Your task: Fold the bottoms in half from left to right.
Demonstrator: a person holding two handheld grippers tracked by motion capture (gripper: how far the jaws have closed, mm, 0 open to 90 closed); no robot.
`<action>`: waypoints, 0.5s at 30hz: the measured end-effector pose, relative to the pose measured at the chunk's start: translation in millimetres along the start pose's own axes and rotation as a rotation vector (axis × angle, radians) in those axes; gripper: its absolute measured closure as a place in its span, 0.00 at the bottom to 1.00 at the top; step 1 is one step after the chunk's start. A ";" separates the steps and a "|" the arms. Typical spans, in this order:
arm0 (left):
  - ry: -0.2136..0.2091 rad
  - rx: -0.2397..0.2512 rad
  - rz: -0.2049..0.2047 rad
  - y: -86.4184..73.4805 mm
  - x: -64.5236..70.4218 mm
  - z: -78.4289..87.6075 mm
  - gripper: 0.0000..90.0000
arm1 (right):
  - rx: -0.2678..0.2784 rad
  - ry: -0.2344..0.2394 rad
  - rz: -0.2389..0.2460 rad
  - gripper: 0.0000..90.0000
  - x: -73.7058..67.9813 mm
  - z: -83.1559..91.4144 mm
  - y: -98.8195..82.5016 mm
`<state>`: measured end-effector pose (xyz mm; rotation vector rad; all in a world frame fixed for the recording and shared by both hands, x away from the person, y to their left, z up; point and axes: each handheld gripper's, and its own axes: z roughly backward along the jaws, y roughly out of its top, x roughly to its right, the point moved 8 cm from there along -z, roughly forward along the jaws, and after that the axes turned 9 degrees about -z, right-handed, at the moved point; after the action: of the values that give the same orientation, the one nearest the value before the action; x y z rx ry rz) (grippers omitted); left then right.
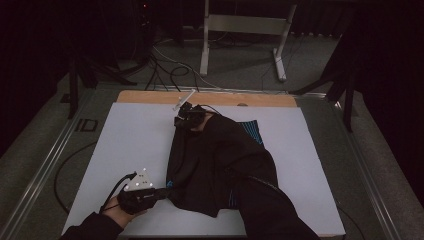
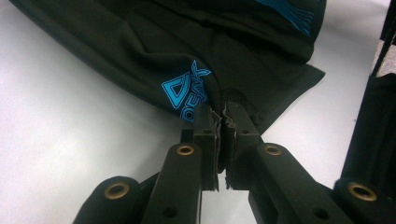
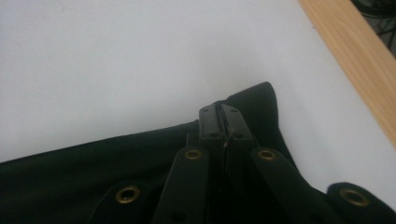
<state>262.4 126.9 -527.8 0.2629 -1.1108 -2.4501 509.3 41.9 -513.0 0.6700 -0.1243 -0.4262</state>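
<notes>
A black garment (image 1: 220,160) with a blue logo (image 2: 187,88) and blue stripes (image 1: 252,131) lies spread on the white mat (image 1: 135,145). At the near left, my left gripper (image 1: 167,189) is shut on the garment's edge just below the logo, and the cloth is pinched between its jaws (image 2: 220,114). At the far end, my right gripper (image 1: 186,119) is shut on a corner of the garment (image 3: 93,158), its tips (image 3: 219,112) closed over the fabric. The black sleeve of the right forearm (image 1: 265,200) crosses over the garment.
The mat covers a wooden table whose bare far edge (image 1: 210,97) shows as a strip (image 3: 355,56) beside the right gripper. Beyond it on the floor stand a metal frame (image 1: 240,30) and loose cables (image 1: 170,65). Bare mat lies left of the garment.
</notes>
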 end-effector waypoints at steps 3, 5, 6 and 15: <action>-0.004 0.002 -0.007 3.7 1.8 -0.7 0.94 | 0.002 0.003 -0.002 0.99 1.1 4.4 -2.8; -0.006 0.002 -0.016 6.0 2.7 -1.8 0.94 | 0.007 -0.005 0.000 0.99 2.7 7.9 -3.8; -0.011 0.004 -0.017 7.4 3.1 -2.6 0.95 | 0.011 -0.007 -0.001 0.99 3.1 10.0 -4.3; -0.027 0.013 -0.055 23.4 6.7 -9.0 0.94 | 0.037 -0.022 -0.016 0.99 14.6 32.8 -14.0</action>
<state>266.8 104.2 -516.1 0.2684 -1.1462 -2.5028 509.7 7.0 -496.4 0.7030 -0.1477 -0.4473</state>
